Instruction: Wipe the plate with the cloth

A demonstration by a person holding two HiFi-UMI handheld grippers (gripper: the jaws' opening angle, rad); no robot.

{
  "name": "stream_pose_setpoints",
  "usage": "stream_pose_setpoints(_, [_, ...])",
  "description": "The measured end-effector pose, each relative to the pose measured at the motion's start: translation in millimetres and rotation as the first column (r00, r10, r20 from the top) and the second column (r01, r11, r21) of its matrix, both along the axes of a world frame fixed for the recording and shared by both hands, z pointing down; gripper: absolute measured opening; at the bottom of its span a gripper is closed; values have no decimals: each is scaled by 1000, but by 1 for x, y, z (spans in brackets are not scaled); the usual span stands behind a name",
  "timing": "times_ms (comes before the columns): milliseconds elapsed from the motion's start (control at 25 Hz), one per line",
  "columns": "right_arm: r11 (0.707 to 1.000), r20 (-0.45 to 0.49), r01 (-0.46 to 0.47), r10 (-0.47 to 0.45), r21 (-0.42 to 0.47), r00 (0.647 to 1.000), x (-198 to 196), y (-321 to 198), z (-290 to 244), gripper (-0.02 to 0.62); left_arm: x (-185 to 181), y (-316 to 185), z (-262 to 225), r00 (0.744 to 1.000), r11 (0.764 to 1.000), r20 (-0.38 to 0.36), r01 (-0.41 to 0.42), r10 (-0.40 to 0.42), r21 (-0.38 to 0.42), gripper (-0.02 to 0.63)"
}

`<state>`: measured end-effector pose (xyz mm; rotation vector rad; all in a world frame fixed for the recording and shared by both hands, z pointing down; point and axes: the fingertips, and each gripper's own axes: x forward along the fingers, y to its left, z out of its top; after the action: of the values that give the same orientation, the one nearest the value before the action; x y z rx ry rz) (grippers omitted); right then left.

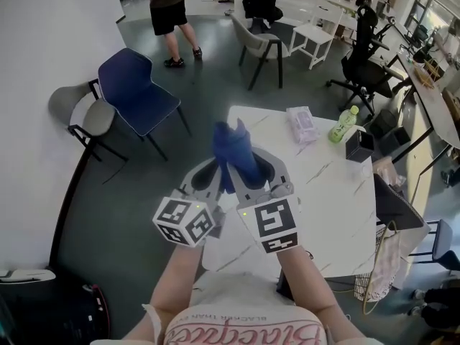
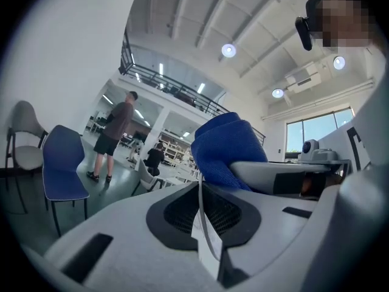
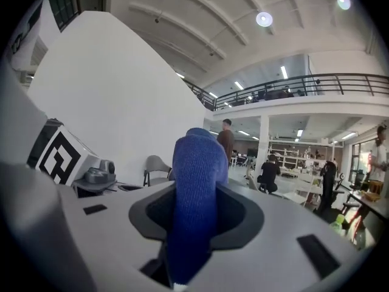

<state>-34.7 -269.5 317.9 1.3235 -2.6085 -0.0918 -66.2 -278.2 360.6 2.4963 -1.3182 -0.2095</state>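
Blue in the middle of it all: holding the cloth up in the air with both grippers, side by side. Squeezing it tight with the right gripper, pressing on the fold from both sides and letting the round top poke up past the tips. Pinching with the left gripper too, jaws almost fully together, nipping a thin white strip at the cloth's edge and leaving the blue bunch puffing out just beyond the tips, off to their right. Holding all this over a white table below the jaws, well apart from a green bottle standing beyond them.
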Motion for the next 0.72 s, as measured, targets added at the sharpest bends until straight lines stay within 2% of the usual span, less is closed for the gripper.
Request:
stream_pose_setpoints(320, [998,-26,-55,55,-12,998,7,-3,10,124,-7,13,-4,999,1000,-53,4,-3,21,17])
stream_pose_setpoints(720, [970,-19,-230,229,-83,973,70,-9,33,126,-5,15,-13,996,999,-87,3,1,39,17])
